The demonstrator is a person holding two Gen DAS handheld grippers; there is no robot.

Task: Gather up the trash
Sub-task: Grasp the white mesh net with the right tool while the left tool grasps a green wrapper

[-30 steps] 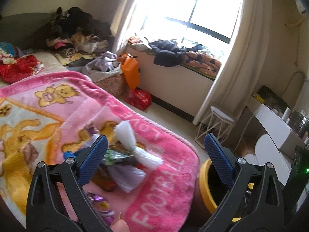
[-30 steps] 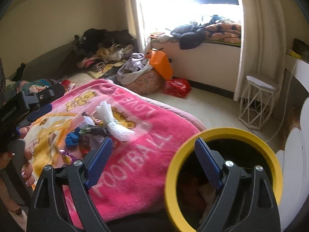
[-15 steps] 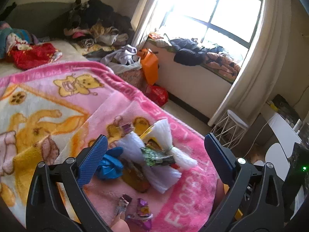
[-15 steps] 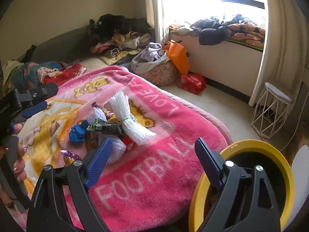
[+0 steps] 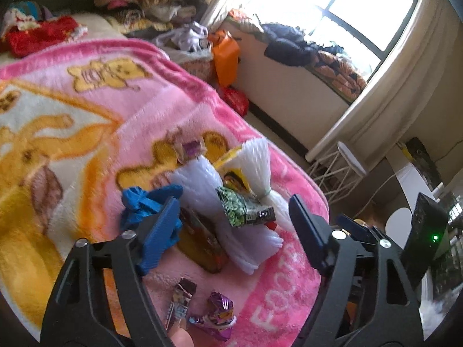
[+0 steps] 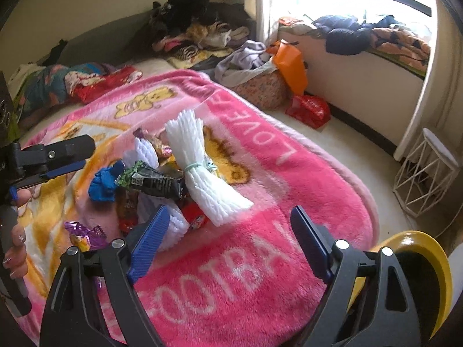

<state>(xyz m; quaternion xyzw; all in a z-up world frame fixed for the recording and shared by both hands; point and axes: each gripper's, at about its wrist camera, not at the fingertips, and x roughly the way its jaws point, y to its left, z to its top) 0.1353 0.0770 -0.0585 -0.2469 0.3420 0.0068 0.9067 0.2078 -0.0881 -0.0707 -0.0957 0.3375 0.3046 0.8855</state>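
A pile of trash lies on the pink blanket (image 5: 86,121): a tied white foam net (image 6: 202,170), a green-black snack packet (image 5: 246,208), a crumpled blue piece (image 5: 144,202), a brown wrapper (image 5: 202,240) and purple candy wrappers (image 5: 217,315). My left gripper (image 5: 234,237) is open and empty, just above the pile. My right gripper (image 6: 228,248) is open and empty, near the blanket's front edge; the left gripper also shows in the right wrist view (image 6: 52,156). A yellow-rimmed bin (image 6: 419,283) stands at the lower right.
Clothes are heaped at the bed's far end (image 6: 202,29). A laundry basket (image 6: 260,86), an orange bag (image 6: 289,63) and a red bag (image 6: 309,110) sit on the floor by the window bench. A white wire stool (image 6: 428,170) stands right.
Both grippers have moved left and closer to the trash pile. The yellow bin has slid to the right edge of the right wrist view. Both stay open.
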